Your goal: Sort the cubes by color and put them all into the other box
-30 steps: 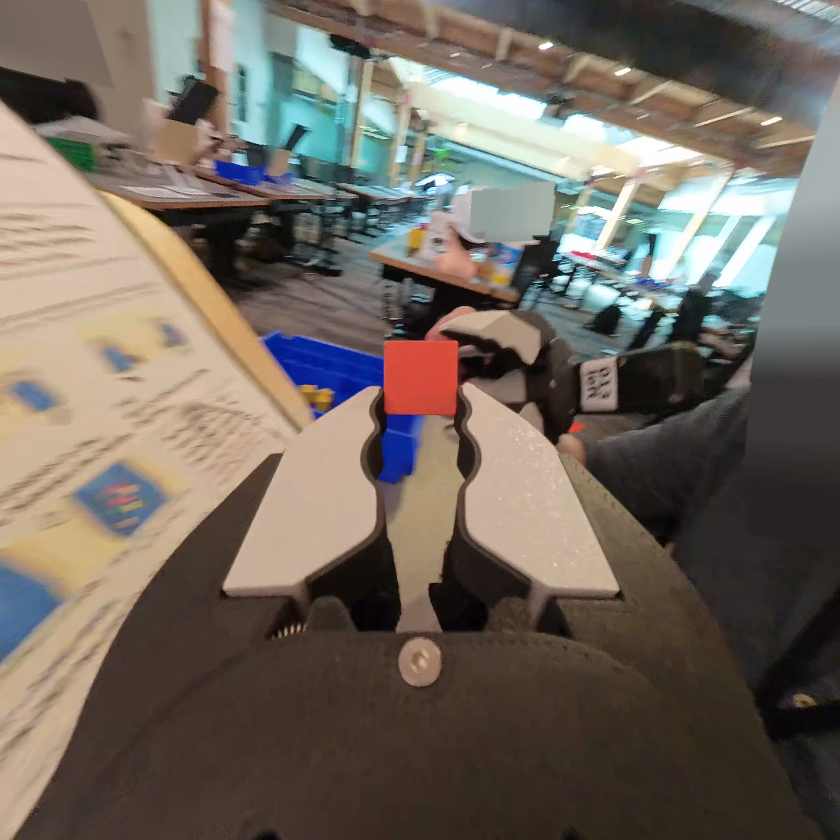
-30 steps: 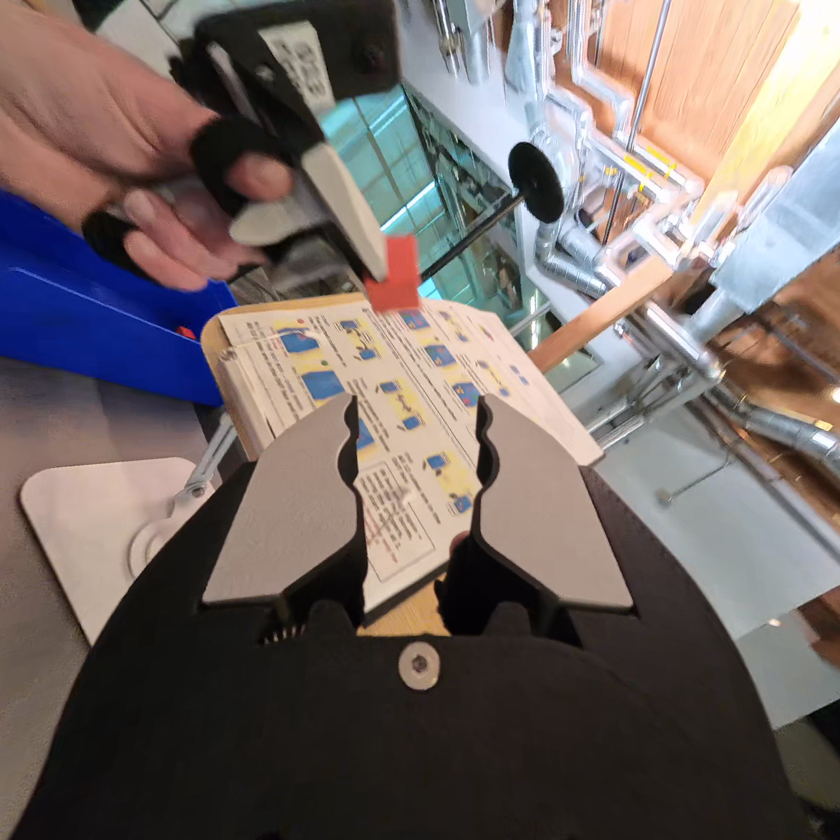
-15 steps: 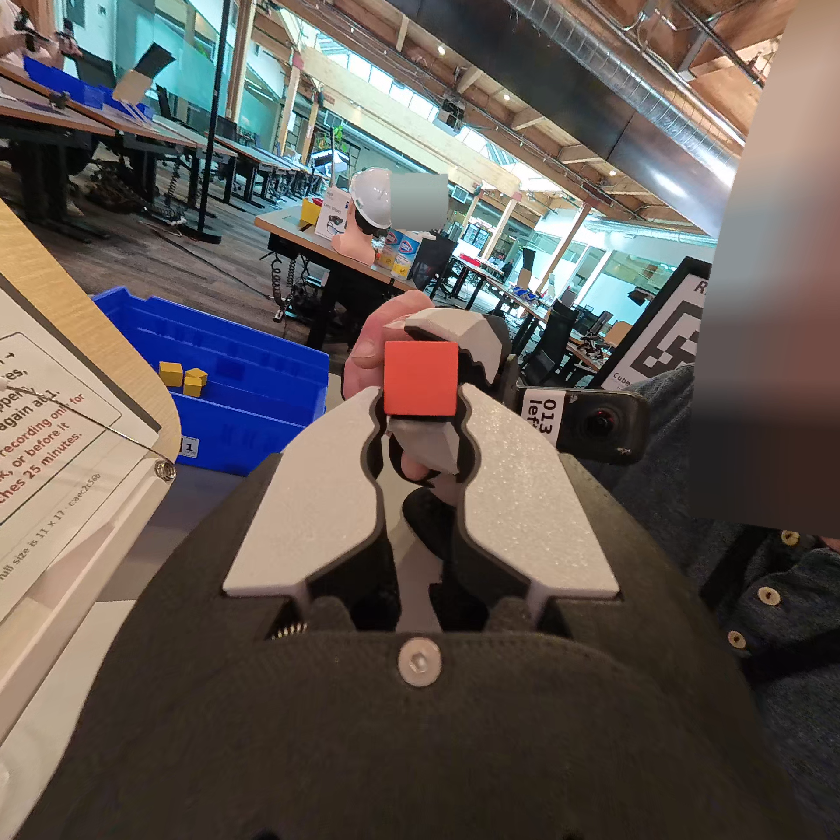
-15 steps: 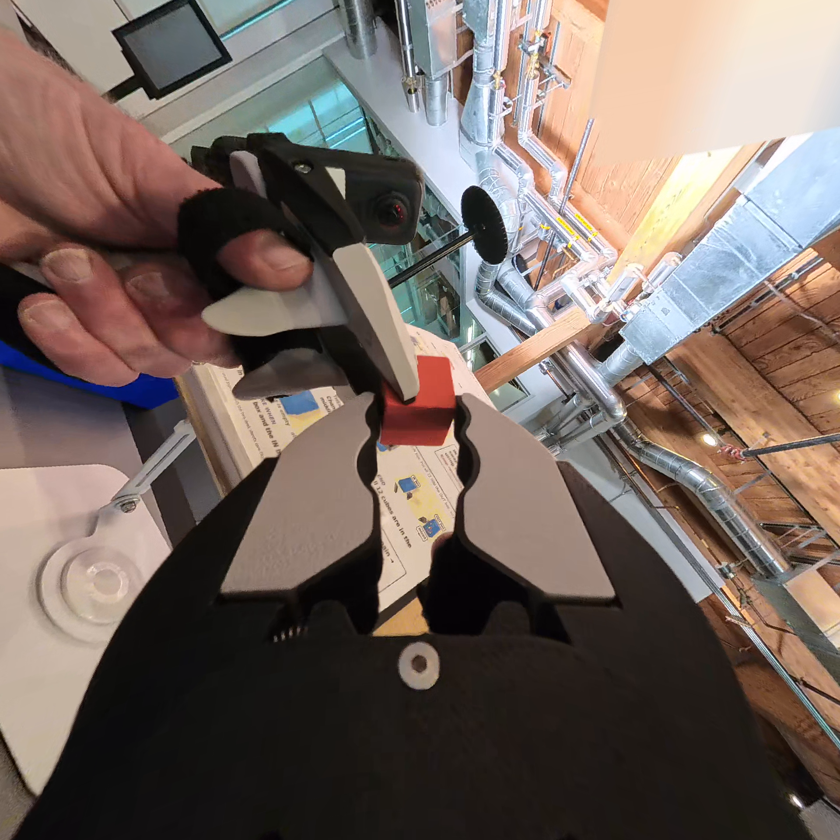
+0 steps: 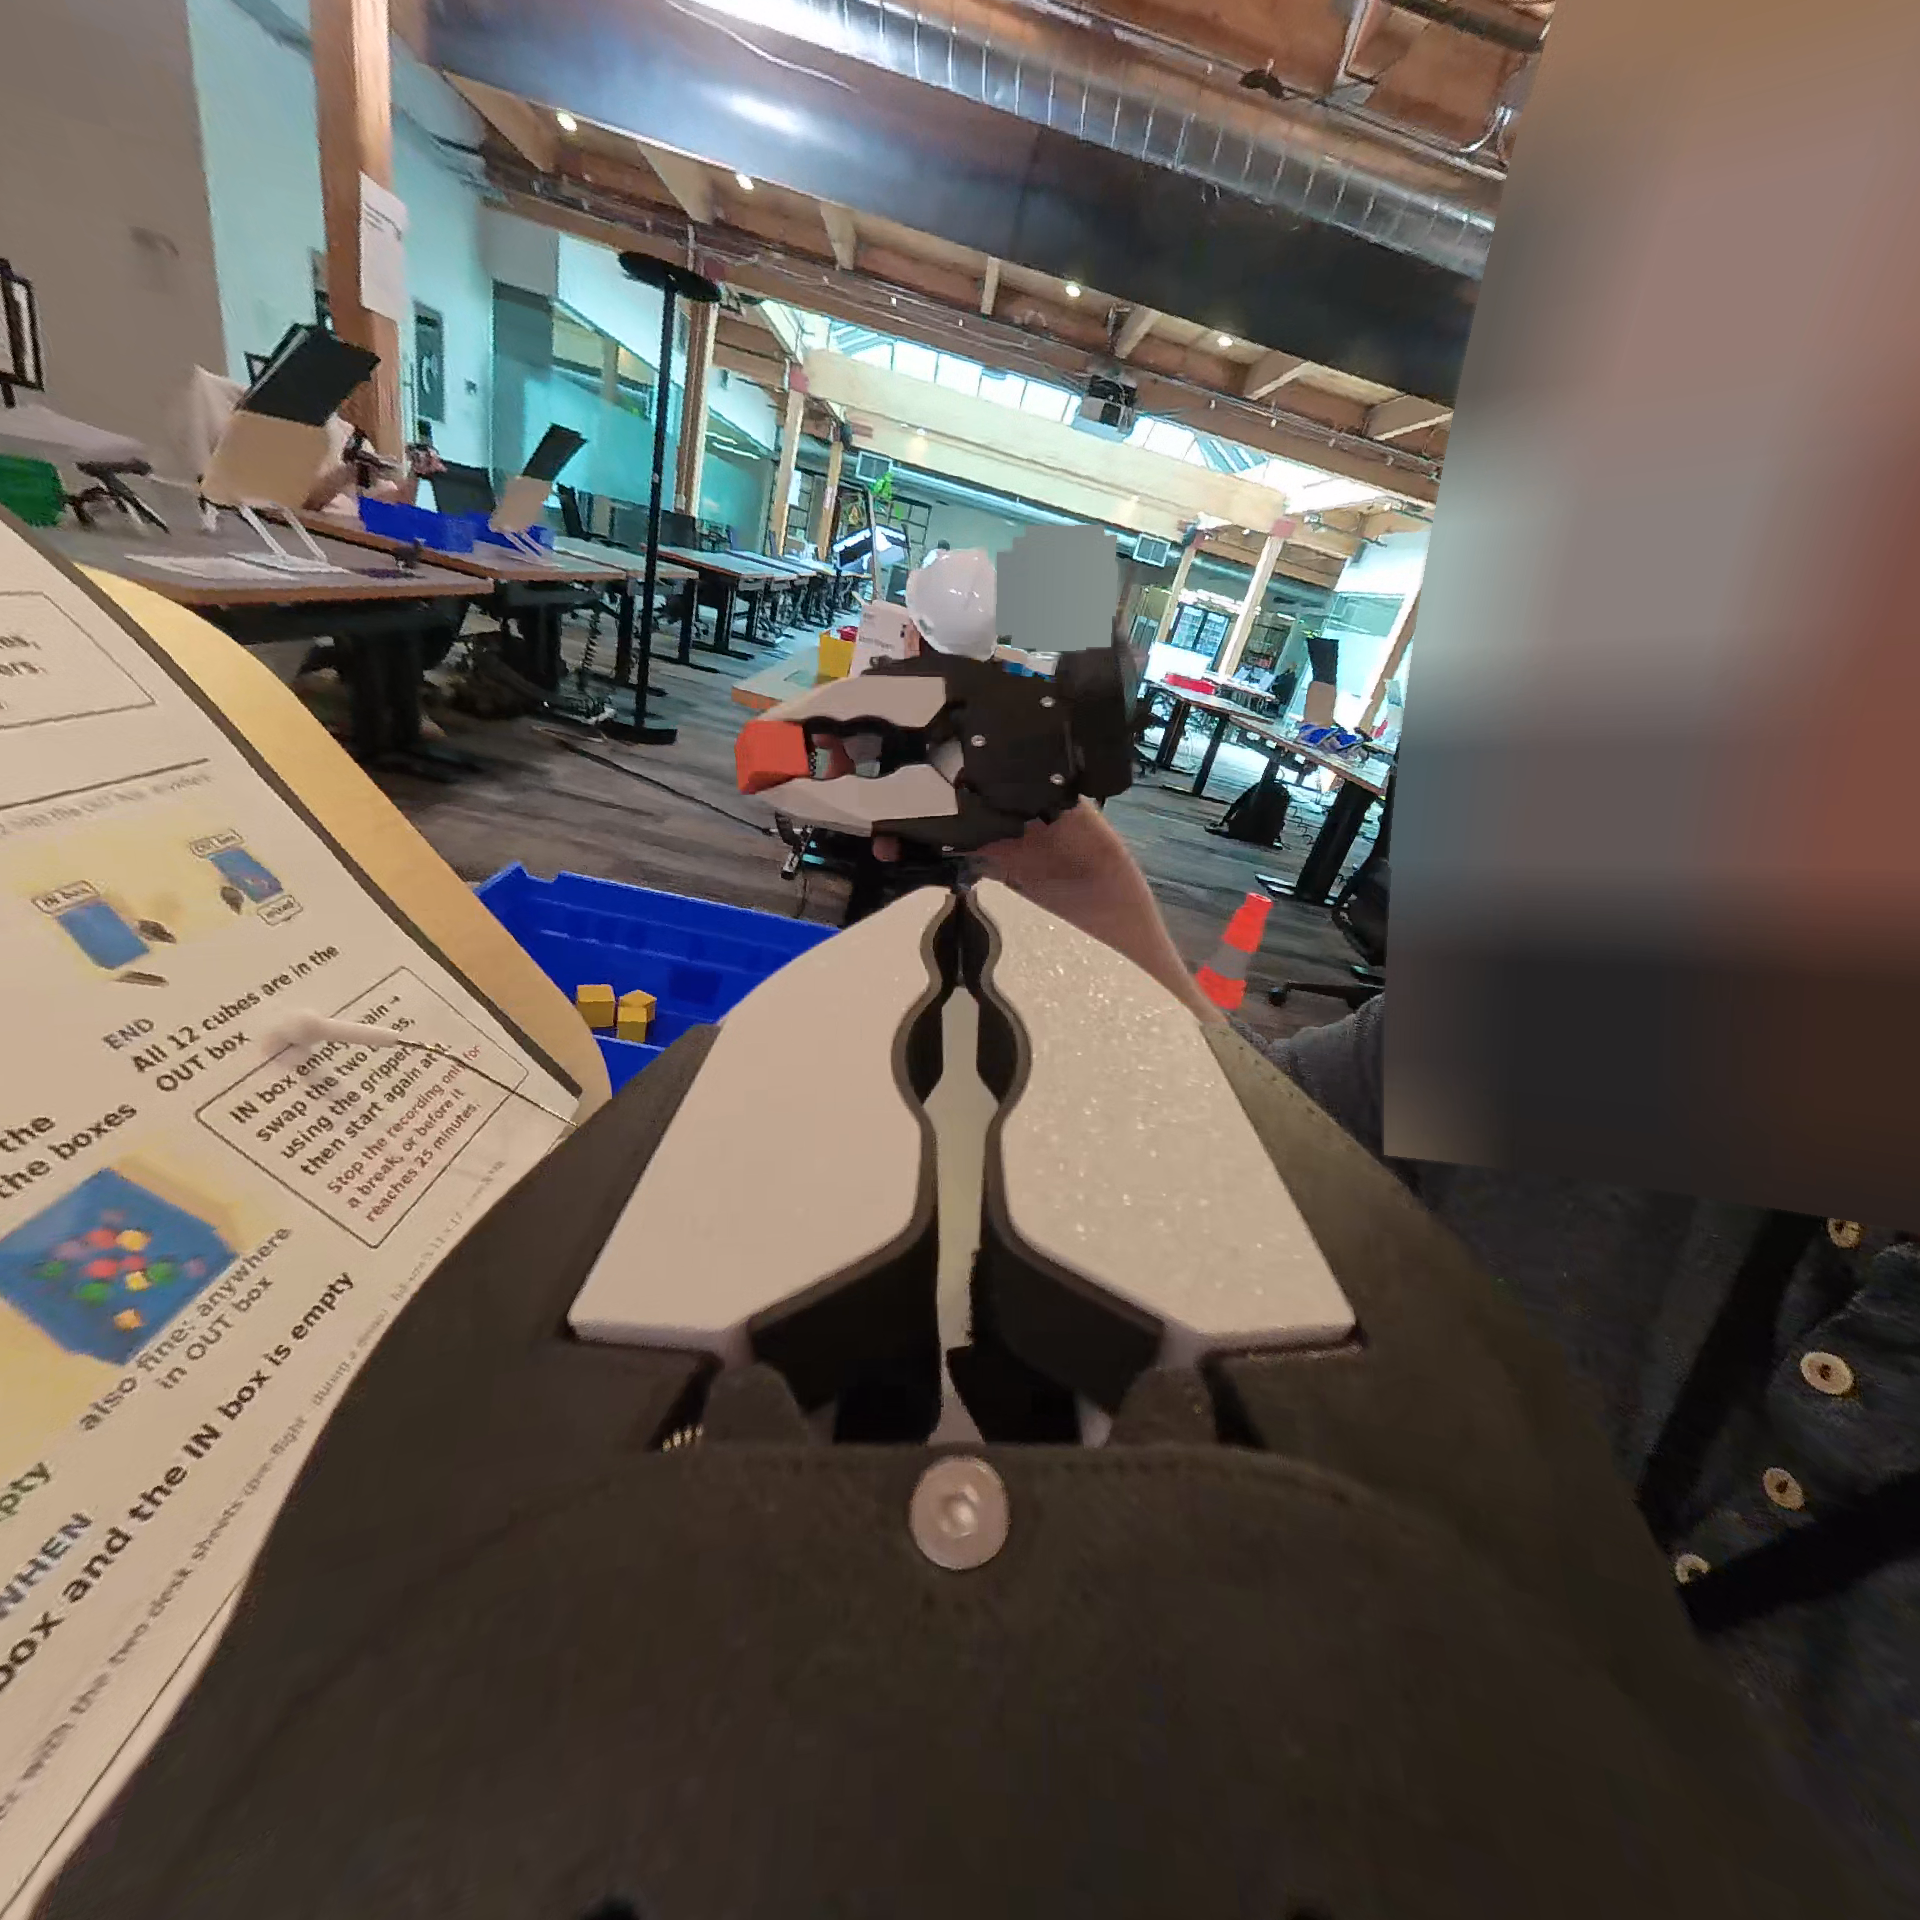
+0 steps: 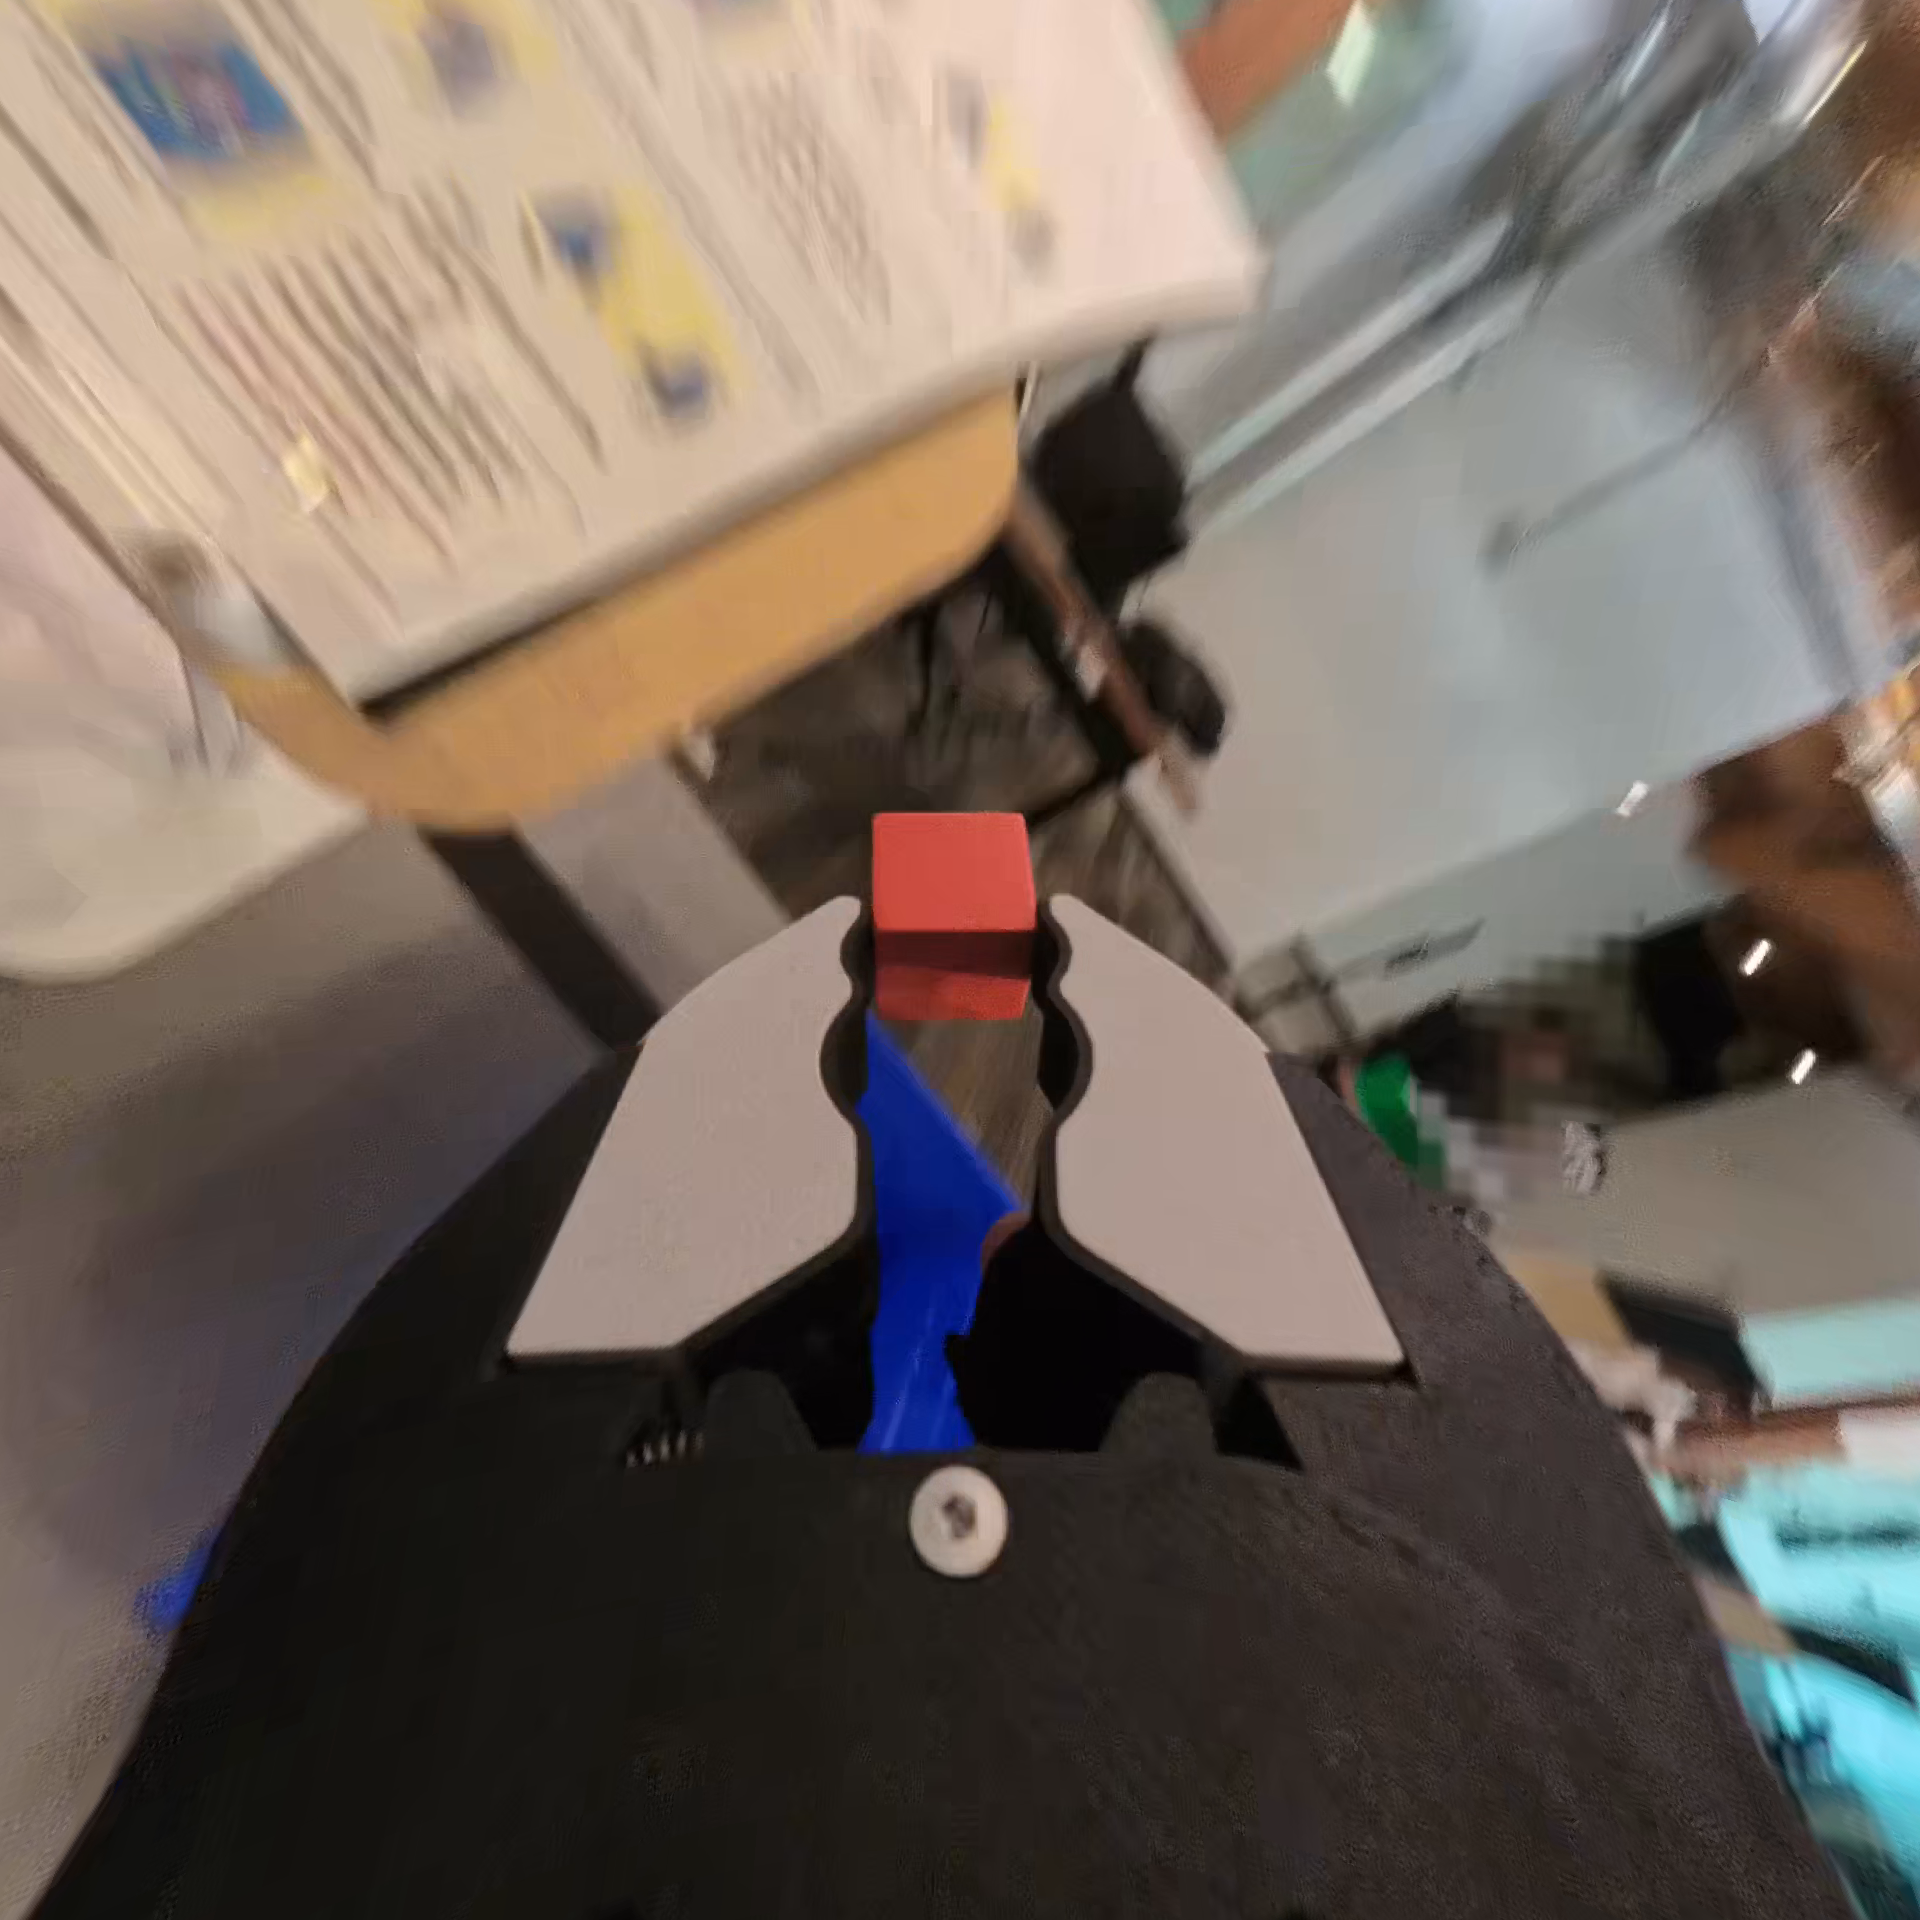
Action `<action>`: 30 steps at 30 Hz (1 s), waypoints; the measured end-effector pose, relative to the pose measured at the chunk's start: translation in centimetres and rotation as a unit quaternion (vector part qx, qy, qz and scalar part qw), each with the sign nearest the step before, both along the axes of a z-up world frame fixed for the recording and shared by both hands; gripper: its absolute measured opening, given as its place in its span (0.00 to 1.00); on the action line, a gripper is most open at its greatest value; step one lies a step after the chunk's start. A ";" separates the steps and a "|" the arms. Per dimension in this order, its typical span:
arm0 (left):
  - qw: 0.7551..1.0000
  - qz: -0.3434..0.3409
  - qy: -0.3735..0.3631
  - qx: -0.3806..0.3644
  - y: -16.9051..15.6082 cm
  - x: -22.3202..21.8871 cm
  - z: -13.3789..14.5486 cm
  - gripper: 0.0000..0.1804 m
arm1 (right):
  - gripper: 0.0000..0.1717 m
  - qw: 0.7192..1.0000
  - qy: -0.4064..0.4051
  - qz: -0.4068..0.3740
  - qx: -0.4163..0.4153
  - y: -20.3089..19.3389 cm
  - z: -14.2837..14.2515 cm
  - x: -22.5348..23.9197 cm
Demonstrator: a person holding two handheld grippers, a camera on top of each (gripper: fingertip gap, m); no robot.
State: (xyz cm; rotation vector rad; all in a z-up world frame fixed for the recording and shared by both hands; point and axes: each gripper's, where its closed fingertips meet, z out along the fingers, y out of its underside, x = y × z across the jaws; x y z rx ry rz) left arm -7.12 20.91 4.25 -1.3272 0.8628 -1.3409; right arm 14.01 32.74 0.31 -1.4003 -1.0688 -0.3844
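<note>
A blue box (image 5: 665, 951) sits on the far side of the left hand-held gripper (image 5: 958, 909), low in the left wrist view, beside the curved edge of a tan board carrying a printed sheet (image 5: 156, 1039). Three yellow cubes (image 5: 616, 1010) lie huddled together on the box's floor, near its left end; the rest of the visible floor shows only moulded ribs. How much more the box holds cannot be told, since the gripper body covers its near part.

The left hand-held gripper is closed, its two fingertips meeting with nothing between them. The right hand-held gripper (image 5: 774, 764) is in the air above and beyond the box, held by a hand (image 5: 1081, 862), and grips a red cube (image 6: 951, 914) at its fingertips, both pads pressed against the cube's sides. In the blurred right wrist view, a strip of blue box (image 6: 920, 1226) shows between the fingers below the cube.
</note>
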 end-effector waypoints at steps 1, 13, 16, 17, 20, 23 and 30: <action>1.000 0.002 -0.001 0.003 -0.1 -0.2 0.2 0.00 | 0.17 0.999 -0.008 -0.038 -0.032 0.9 -1.0 2.5; 1.000 0.009 0.016 0.013 0.3 -0.3 -0.5 0.00 | 0.17 0.899 -0.093 -0.225 -0.365 2.9 -16.3 15.3; 1.000 0.009 0.020 0.013 0.4 -0.2 -0.7 0.00 | 0.17 0.867 -0.126 -0.240 -0.418 3.1 -20.2 16.3; 1.000 0.010 0.021 0.013 0.5 -0.2 -0.8 0.00 | 0.17 0.858 -0.130 -0.245 -0.431 3.2 -21.2 16.6; 1.000 0.008 0.018 0.011 0.5 -0.4 -0.8 0.00 | 0.17 0.839 -0.150 -0.252 -0.459 3.3 -23.6 17.2; 1.000 0.011 0.019 0.012 0.7 -0.5 -0.8 0.00 | 0.17 0.822 -0.161 -0.255 -0.484 3.1 -25.3 17.3; 1.000 0.009 0.019 0.009 0.9 -0.5 -1.0 0.00 | 0.17 0.798 -0.184 -0.264 -0.510 2.9 -27.5 17.6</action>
